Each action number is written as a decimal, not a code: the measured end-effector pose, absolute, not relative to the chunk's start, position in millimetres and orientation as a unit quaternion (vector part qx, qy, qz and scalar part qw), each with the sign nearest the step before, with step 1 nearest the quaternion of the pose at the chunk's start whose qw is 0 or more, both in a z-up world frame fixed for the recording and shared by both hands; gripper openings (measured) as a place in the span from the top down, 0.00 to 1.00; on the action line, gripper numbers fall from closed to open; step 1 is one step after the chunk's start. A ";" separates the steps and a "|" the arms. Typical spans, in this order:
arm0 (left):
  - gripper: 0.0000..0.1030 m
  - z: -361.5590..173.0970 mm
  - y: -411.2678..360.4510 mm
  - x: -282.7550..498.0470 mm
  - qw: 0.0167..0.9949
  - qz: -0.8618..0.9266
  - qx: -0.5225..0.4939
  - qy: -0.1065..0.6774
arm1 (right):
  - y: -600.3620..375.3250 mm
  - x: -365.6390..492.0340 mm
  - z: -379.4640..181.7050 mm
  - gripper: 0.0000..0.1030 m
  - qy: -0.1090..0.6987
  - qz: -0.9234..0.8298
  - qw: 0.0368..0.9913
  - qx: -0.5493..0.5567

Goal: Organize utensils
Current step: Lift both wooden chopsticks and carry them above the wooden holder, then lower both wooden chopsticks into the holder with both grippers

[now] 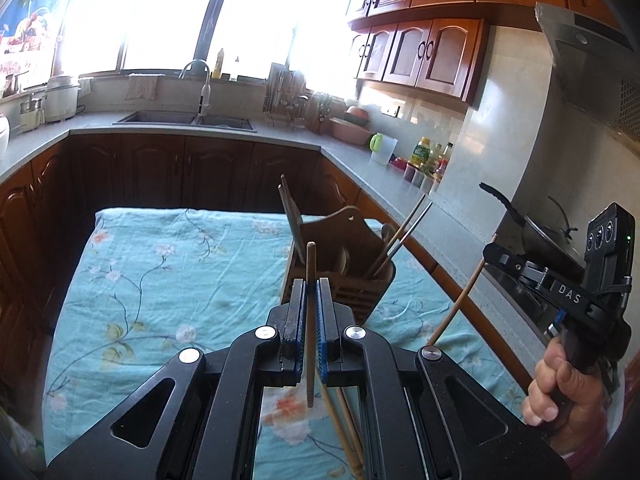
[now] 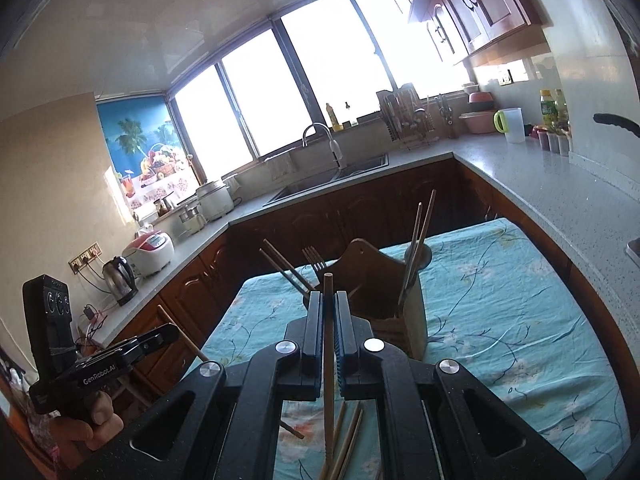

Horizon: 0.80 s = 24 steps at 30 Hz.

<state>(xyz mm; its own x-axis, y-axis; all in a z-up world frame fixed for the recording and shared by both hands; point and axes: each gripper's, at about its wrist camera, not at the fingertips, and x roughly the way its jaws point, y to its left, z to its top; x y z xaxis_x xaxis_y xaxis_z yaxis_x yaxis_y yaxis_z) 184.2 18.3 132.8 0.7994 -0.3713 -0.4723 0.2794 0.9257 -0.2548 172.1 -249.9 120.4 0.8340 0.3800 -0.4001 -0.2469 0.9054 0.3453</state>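
Two claws, each clamped on one chopstick: left claw pinches a chopstick upright above the cloth-covered surface; right claw grips its own chopstick likewise. Wooden holder stands on the cloth w/ several compartments: chopsticks lean in one end, a fork plus more sticks in the other. Loose chopsticks lie on the cloth below the claws.

Both wrist cams face fwd/down, close over tablecloth; share holder.
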 end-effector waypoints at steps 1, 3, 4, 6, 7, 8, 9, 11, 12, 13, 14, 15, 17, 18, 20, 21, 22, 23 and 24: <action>0.96 135.2 17.7 185.0 0.945 -0.173 -0.086 0.263 | -250.4 172.8 121.9 0.95 0.234 0.165 0.948 0.140; 0.96 140.6 16.7 187.4 0.947 -0.174 -0.086 0.258 | -251.9 175.2 126.4 0.95 0.228 0.163 0.949 0.140; 0.96 144.5 16.0 188.8 0.947 -0.175 -0.086 0.254 | -252.9 176.8 128.8 0.95 0.226 0.162 0.950 0.140; 0.96 152.3 14.6 192.4 0.950 -0.176 -0.085 0.245 | -254.5 180.7 134.8 0.95 0.218 0.159 0.953 0.139; 0.96 156.4 14.2 193.8 0.951 -0.176 -0.085 0.241 | -255.8 182.5 137.4 0.95 0.215 0.158 0.954 0.139; 0.96 163.3 13.3 196.7 0.953 -0.176 -0.085 0.233 | -256.9 184.9 141.2 0.95 0.210 0.156 0.955 0.139; 0.96 168.3 13.4 199.1 0.954 -0.177 -0.084 0.228 | -258.6 188.5 145.7 0.95 0.205 0.154 0.956 0.140; 0.96 180.6 12.1 205.5 0.957 -0.178 -0.083 0.214 | -261.2 195.1 154.6 0.95 0.194 0.150 0.959 0.142; 0.96 185.2 11.5 207.8 0.958 -0.177 -0.083 0.208 | -262.1 198.4 159.4 0.95 0.188 0.147 0.961 0.141; 0.96 193.1 9.9 212.5 0.960 -0.177 -0.082 0.199 | -262.4 201.6 163.9 0.95 0.181 0.144 0.963 0.141; 0.96 199.0 8.7 216.7 0.962 -0.177 -0.083 0.193 | -262.7 204.4 167.9 0.95 0.175 0.141 0.964 0.140; 0.96 204.1 7.5 221.1 0.963 -0.177 -0.084 0.188 | -263.5 209.0 173.4 0.95 0.168 0.136 0.966 0.139; 0.96 212.9 4.9 231.0 0.964 -0.177 -0.086 0.179 | -265.6 217.5 180.7 0.95 0.157 0.129 0.969 0.138; 0.96 217.0 2.9 237.6 0.964 -0.178 -0.089 0.176 | -266.6 222.9 184.3 0.95 0.152 0.125 0.970 0.140; 0.96 221.2 -0.6 250.1 0.964 -0.178 -0.093 0.173 | -268.5 233.0 189.1 0.95 0.141 0.113 0.974 0.138; 0.96 221.6 -2.9 258.1 0.964 -0.176 -0.096 0.172 | -269.3 237.6 190.5 0.95 0.136 0.108 0.975 0.138; 0.96 221.1 -4.8 264.7 0.964 -0.174 -0.098 0.173 | -270.4 242.6 191.0 0.95 0.132 0.101 0.976 0.137; 0.96 218.5 -7.6 272.7 0.964 -0.172 -0.100 0.175 | -271.3 247.4 190.3 0.95 0.130 0.097 0.977 0.137; 0.96 215.3 -9.5 278.6 0.964 -0.169 -0.101 0.176 | -273.1 251.7 189.1 0.95 0.127 0.093 0.978 0.137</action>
